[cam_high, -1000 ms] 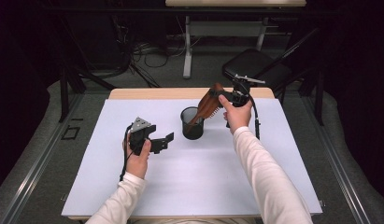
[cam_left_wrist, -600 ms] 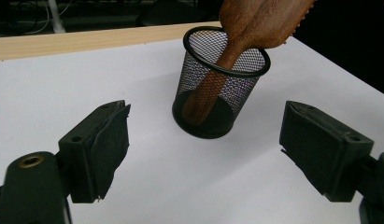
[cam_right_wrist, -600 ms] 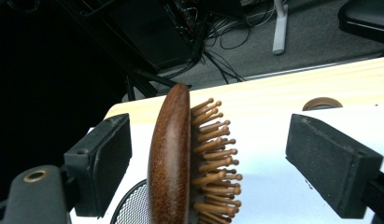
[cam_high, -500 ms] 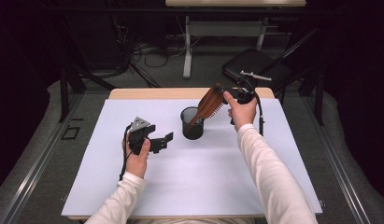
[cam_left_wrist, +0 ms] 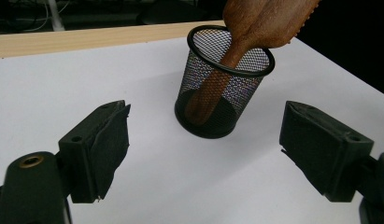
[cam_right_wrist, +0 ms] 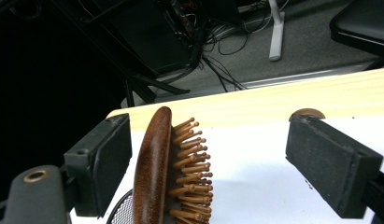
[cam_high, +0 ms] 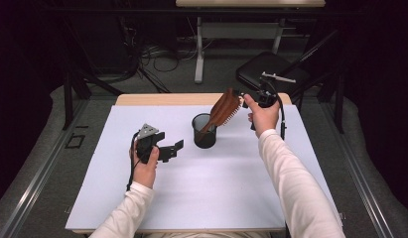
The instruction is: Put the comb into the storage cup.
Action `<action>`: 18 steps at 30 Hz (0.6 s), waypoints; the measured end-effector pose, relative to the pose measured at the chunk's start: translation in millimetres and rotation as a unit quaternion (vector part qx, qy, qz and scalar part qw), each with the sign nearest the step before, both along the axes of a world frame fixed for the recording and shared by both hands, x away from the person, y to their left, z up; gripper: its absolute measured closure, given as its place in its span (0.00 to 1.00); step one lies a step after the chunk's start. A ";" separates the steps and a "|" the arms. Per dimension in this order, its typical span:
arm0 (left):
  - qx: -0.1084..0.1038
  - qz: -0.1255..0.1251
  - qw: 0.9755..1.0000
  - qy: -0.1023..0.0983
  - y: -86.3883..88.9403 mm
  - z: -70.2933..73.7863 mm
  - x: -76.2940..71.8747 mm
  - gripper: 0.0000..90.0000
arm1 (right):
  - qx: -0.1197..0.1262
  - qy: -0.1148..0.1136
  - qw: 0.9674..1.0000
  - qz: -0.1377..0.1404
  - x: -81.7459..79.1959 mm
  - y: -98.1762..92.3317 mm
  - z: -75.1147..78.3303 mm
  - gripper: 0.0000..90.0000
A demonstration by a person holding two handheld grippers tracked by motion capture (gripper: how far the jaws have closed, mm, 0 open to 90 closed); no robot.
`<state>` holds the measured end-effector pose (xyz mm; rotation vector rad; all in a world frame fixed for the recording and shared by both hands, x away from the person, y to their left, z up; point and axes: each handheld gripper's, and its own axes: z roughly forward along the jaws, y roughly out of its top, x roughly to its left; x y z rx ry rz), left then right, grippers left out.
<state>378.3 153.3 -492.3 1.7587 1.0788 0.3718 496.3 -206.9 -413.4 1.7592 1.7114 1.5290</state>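
I have backed the right gripper [cam_high: 247, 100] off the hairbrush [cam_high: 224, 110]; its fingers [cam_right_wrist: 103, 163] now stand apart around the head, unclamped. The handle rests in the mesh cup [cam_high: 204, 131], so placement looks complete. The left gripper [cam_high: 172, 149] fingers [cam_left_wrist: 103, 149] stay apart, short of the cup.

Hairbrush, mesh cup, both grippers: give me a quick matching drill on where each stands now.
Things:
1. hairbrush
2. mesh cup
3. left gripper
4. right gripper

States:
A. upright on the white mat
B. open, aimed at the cup, nothing between its jaws
C. handle down in the cup, head leaning out
D. open, jaws either side of the brush head

Pairs: 1-C, 2-A, 3-B, 4-D
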 end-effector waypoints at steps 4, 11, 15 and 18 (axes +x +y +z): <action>-0.001 0.001 1.000 0.003 1.1 -0.4 0.7 0.18 | -0.017 -0.012 1.000 0.008 -2.0 -2.1 7.3 0.16; -0.002 0.001 1.000 0.001 1.4 0.5 -0.5 0.18 | -0.031 -0.017 0.999 0.011 -5.4 -6.9 15.1 0.16; -0.001 0.000 1.000 0.001 1.5 0.6 -0.5 0.18 | -0.043 -0.019 0.999 0.018 -7.1 -8.9 17.9 0.16; 0.000 0.001 1.000 0.002 2.0 0.9 -0.9 0.18 | -0.055 -0.018 0.998 0.022 -8.9 -9.8 20.0 0.16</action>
